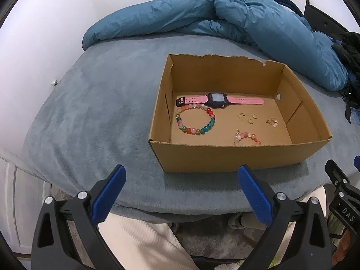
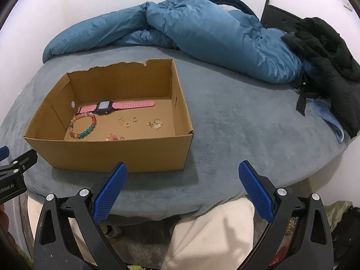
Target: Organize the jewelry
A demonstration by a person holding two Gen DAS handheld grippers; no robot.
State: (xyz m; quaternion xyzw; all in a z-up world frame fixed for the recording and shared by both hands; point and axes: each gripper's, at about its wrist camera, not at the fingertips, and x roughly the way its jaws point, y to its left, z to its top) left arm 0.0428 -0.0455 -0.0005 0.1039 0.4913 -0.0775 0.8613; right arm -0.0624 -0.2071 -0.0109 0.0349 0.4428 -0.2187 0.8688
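An open cardboard box (image 1: 225,157) (image 2: 108,155) sits on a grey-blue bed. Inside lie a pink-strapped watch (image 1: 217,100) (image 2: 105,107), a multicoloured bead bracelet (image 1: 194,119) (image 2: 83,126), a smaller pink bead bracelet (image 1: 247,137) (image 2: 115,138), small gold rings (image 1: 249,119) (image 2: 128,122) and tiny gold clasps (image 1: 272,121) (image 2: 156,123). My left gripper (image 1: 181,173) is open and empty, in front of the box's near wall. My right gripper (image 2: 182,171) is open and empty too, off the box's near right corner.
A rumpled blue duvet (image 1: 225,20) (image 2: 202,33) lies behind the box, with a black garment (image 2: 330,67) at the far right. The bed's front edge (image 1: 180,207) is just under the fingers; a person's cream trousers (image 2: 213,231) show below it.
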